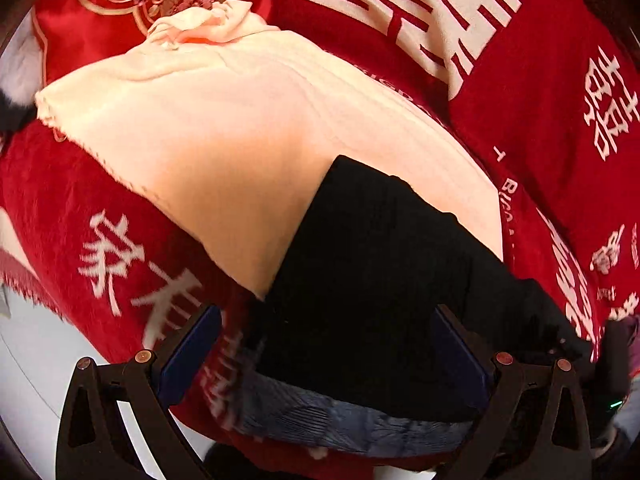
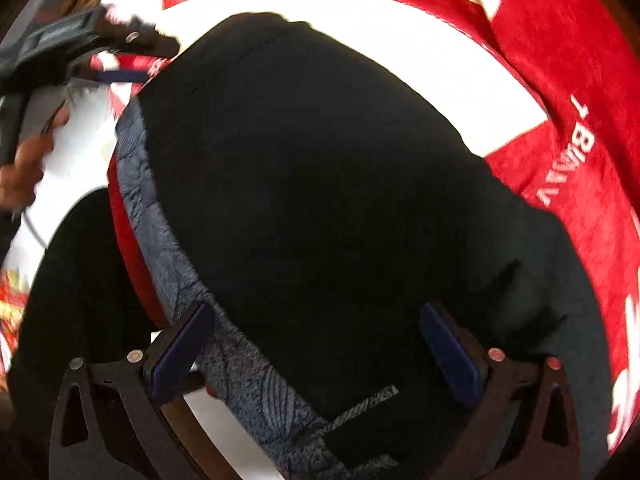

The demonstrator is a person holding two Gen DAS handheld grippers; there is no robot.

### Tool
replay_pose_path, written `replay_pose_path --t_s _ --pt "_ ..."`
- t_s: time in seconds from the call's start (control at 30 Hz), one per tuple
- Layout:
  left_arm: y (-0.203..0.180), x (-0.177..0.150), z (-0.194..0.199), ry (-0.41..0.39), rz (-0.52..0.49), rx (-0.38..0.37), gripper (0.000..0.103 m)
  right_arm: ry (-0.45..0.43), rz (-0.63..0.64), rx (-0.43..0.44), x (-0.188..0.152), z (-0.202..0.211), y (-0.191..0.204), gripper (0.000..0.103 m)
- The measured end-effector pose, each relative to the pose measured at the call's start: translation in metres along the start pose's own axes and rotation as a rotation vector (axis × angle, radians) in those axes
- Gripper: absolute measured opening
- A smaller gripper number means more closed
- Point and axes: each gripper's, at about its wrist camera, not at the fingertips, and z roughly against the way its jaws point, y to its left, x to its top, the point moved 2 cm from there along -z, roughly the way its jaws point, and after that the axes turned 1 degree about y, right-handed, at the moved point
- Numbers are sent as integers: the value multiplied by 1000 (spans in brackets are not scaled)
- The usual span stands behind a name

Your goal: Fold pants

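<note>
- Pants [image 1: 376, 276]: black, lying on your red blanket [image 1: 540, 92] over a cream cloth [image 1: 224, 128], patterned waistband [image 1: 352, 420] nearest you, length running away from you.
- Left gripper [image 1: 326, 354] and right gripper [image 2: 316, 354]: jaws spread wide, holding nothing.
- Far leg ends: indistinct black fabric, hard to make out.

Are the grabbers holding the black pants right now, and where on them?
No, nothing is held. Both the left gripper and right gripper have wide-open jaws over the waistband end of the black pants, not pinching it.
</note>
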Motion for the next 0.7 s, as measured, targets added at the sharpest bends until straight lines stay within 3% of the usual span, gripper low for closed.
replay_pose_path --t_s 0.07,0.13,0.2,0.3,0.5,0.63,0.7 --pt "-1 2 -2 7 -14 -32 103 -71 26 101 9 20 7 103" --pt "-3 1 2 4 -32 -60 103 -140 109 103 29 41 14 103" --pt "-8 1 4 -11 -44 -85 103 -165 204 99 58 50 15 103" --pt "-12 -4 11 -31 -58 -115 103 -165 281 159 102 42 8 103" --pt "-11 -14 13 -37 -75 -118 103 -105 327 269 173 -5 8 103" --pt "-11 -16 10 -37 -91 -111 103 -49 363 337 196 -36 28 103" --pt "-8 -16 8 -39 -80 -116 103 29 410 354 194 -51 42 91"
